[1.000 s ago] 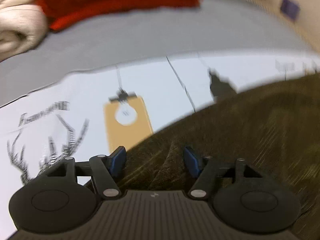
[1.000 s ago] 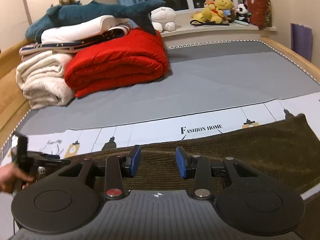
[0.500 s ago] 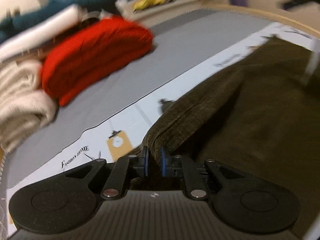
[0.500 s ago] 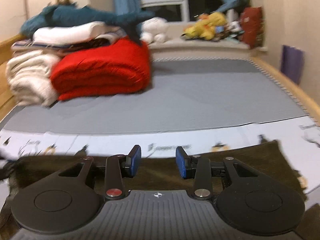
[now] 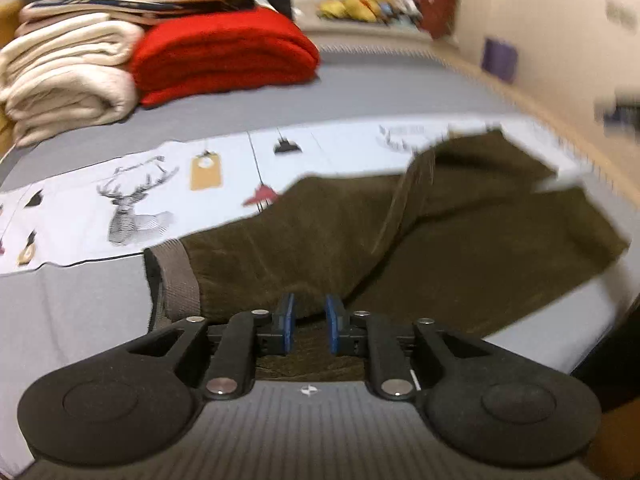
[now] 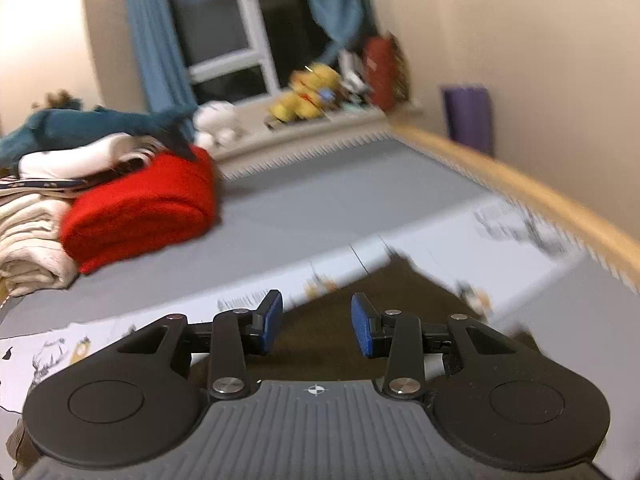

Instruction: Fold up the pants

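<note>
Olive-brown corduroy pants lie on the bed with one layer folded over another, their grey ribbed waistband at the left. My left gripper hovers over the near fold. Its jaws are opening, a narrow gap shows between the blue pads, and no cloth is pinched there. In the right wrist view a corner of the pants lies beyond my right gripper, which stands open above the cloth with nothing between its fingers.
A folded red blanket and cream blankets are stacked at the back left. A white printed sheet runs across the grey bedding. A wooden bed rail borders the right side. Plush toys sit on the windowsill.
My left gripper shut on the pants' edge, carried it up and across so the cloth folded over, then its jaws parted. My right gripper swung sideways, staying open.
</note>
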`<state>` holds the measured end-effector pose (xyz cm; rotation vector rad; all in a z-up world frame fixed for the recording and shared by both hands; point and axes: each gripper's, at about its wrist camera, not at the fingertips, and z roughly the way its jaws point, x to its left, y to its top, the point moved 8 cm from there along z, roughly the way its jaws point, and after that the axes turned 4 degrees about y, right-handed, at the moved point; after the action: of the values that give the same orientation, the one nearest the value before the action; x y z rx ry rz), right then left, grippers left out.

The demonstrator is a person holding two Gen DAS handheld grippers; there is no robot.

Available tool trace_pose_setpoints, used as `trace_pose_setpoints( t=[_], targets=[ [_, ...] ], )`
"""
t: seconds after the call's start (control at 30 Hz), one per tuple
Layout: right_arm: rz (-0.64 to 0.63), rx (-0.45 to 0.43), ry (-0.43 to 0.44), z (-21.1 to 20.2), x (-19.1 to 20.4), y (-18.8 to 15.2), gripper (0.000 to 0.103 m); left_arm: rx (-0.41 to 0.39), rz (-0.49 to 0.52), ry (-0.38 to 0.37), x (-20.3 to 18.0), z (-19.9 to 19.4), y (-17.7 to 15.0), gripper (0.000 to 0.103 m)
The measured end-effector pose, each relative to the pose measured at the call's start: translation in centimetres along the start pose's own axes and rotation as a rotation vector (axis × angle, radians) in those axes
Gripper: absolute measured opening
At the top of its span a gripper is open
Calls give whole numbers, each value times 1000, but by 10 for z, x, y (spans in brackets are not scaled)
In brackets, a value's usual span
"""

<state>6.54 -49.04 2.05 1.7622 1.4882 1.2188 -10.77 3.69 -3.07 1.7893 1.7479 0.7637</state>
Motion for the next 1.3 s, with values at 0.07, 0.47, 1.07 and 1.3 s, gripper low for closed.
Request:
trace_pose_setpoints(
  t=[0.07, 0.47, 1.07, 1.3],
  targets=[
    [77, 51, 4, -4, -13, -17, 41, -29, -46, -20, 2, -22, 15, 33],
    [33, 54, 61, 6, 16, -29, 38, -93, -300, -130, -44, -13, 20, 45],
    [128, 115, 100, 72, 46, -29, 21, 59, -811, -83, 23, 135, -41, 55],
    [148, 168, 123, 121, 53, -27, 24, 97, -933, -52, 59, 152, -49, 61]
  ],
)
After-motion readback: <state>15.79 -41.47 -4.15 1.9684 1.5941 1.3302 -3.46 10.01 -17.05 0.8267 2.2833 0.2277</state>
